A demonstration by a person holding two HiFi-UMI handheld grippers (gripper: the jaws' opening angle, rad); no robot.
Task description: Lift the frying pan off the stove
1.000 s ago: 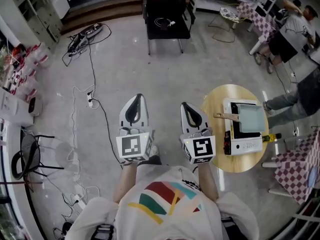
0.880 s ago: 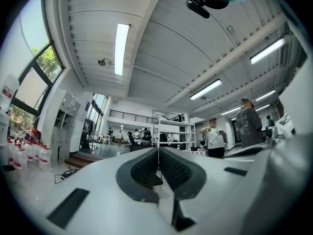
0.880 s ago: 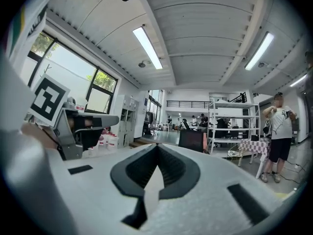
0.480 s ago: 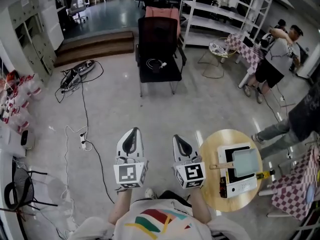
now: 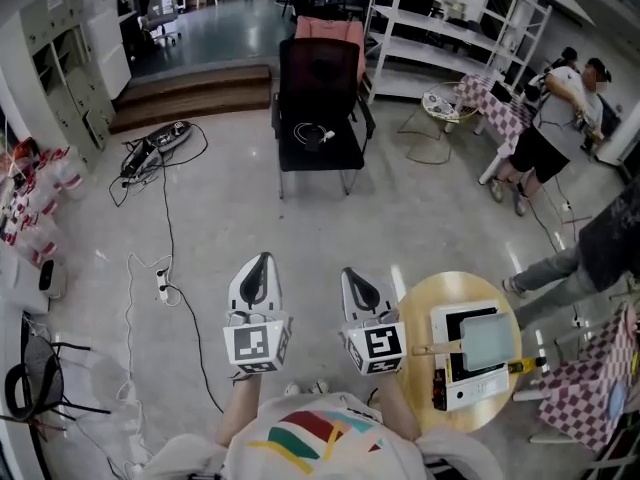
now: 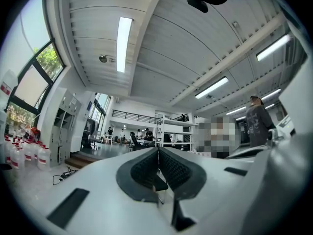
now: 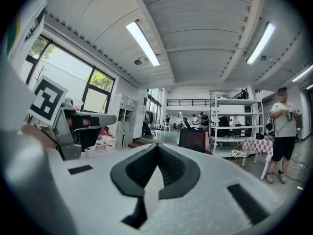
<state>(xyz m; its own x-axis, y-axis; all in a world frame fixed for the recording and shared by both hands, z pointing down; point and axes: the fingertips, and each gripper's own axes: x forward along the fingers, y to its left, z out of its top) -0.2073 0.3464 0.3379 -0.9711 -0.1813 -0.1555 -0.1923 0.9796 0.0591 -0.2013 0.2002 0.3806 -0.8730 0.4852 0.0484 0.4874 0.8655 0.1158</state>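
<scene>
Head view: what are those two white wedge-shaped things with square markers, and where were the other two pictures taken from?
They are hand-held two-jaw grippers; a person holds one in each hand. The head view looks down from the person's head and shows the left gripper and right gripper. The other two pictures come from cameras riding on each gripper, looking along its jaws. Both pairs of jaws are shut and hold nothing. At the right, a round wooden table carries a white portable stove with a square grey frying pan on it, untouched.
</scene>
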